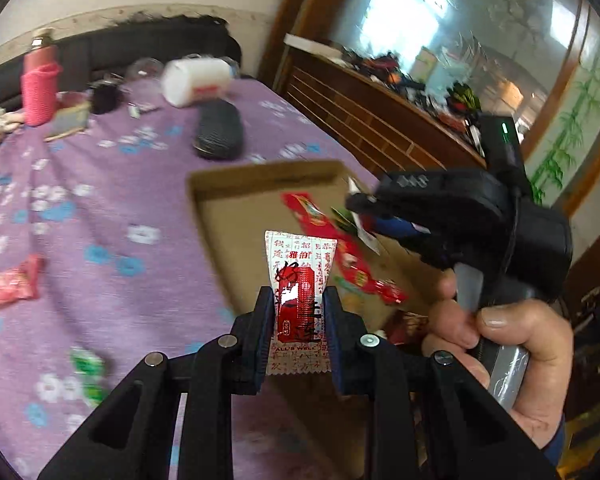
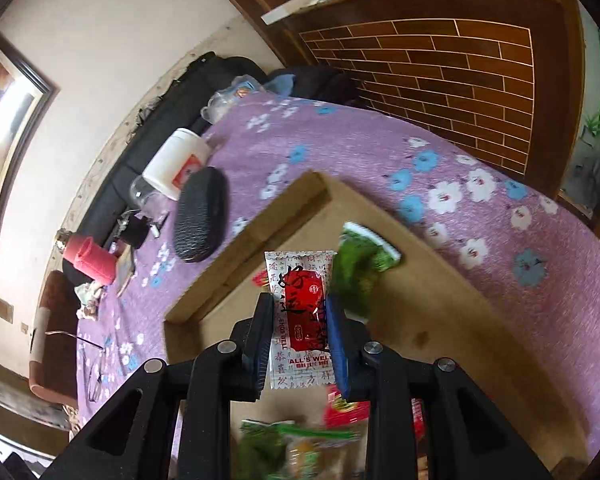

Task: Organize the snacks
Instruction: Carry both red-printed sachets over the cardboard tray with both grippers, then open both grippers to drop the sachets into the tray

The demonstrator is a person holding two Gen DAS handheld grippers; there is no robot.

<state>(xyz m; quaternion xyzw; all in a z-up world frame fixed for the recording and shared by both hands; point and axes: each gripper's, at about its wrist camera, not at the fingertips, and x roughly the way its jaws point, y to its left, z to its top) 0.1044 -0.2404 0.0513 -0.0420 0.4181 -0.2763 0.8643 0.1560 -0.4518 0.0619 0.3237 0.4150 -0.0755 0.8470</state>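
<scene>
The left gripper point(image 1: 298, 316) pinches a flat, crinkly white-and-red sachet point(image 1: 298, 280) with serrated ends, upright between its blue pads. Just beyond it lies a shallow cardboard tray point(image 1: 236, 220) on the purple floral cloth point(image 1: 100, 184), glossy red packets point(image 1: 352, 264) inside. To its right a hand point(image 1: 512, 344) holds the right gripper point(image 2: 298, 322), pressed on a matching sachet point(image 2: 300, 280) over the tray point(image 2: 440, 280); a crumpled green packet point(image 2: 360, 268) lies just ahead.

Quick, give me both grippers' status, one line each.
Left gripper: shut on a red-and-white candy packet.
Right gripper: shut on a matching candy packet, over the cardboard box.
</scene>
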